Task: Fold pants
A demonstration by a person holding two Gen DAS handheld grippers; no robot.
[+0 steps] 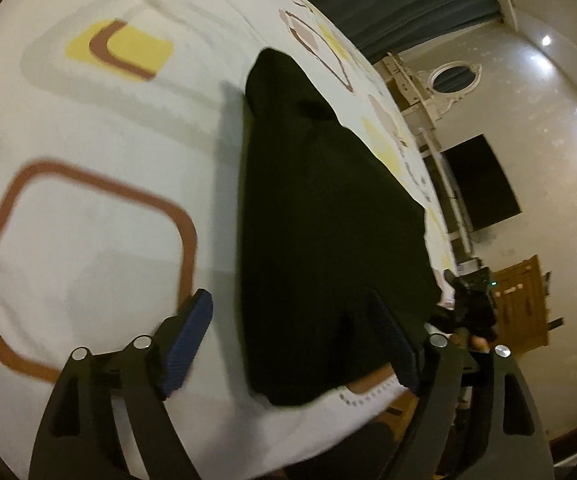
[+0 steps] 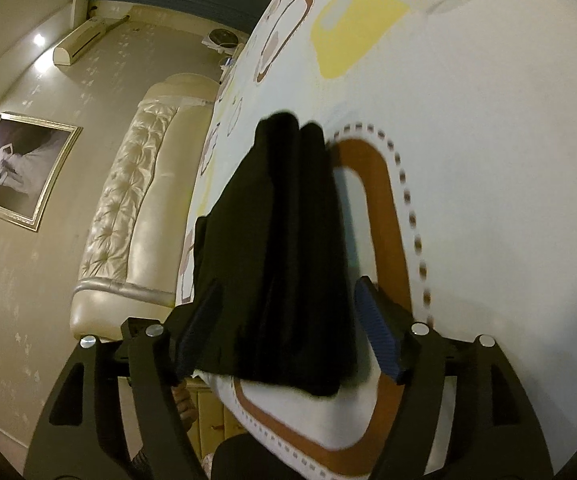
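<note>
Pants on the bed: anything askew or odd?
Slightly. The black pants lie folded on the patterned bedsheet, but the near end hangs a bit over the bed's edge and the layers look uneven. Both grippers, left and right, are open.

No readable text, labels, brands or numbers in either view. The bedsheet [image 1: 88, 208] carries only brown and yellow shapes, no lettering. The framed picture [image 2: 20, 170] on the wall shows an image, no caption legible. The wall air conditioner [image 2: 84, 42] has no marking that can be made out. The blue finger pads [image 1: 186, 344] are ribbed, unmarked.
</note>
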